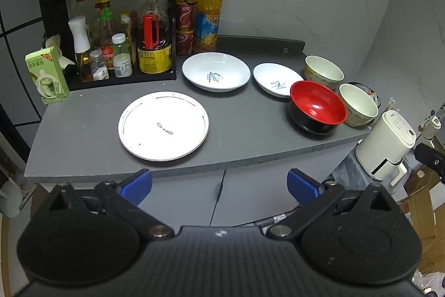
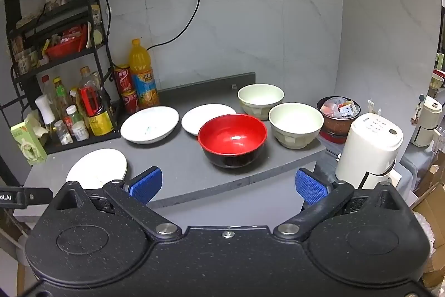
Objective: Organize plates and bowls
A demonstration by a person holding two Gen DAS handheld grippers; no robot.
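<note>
Plates and bowls sit apart on the grey tabletop (image 1: 83, 130): flat plate (image 1: 163, 126) nearest, red bowl (image 2: 232, 139) beside two pale bowls. We see left gripper (image 1: 219, 185) and right gripper (image 2: 227, 184) with jaws released, empty.

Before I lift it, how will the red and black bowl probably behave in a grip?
The red and black bowl looks glossy, so its rim may slip between pads. Its base seems narrower than its mouth, so a side push might tip it. It is probably stiff and light, like lacquered plastic.
</note>
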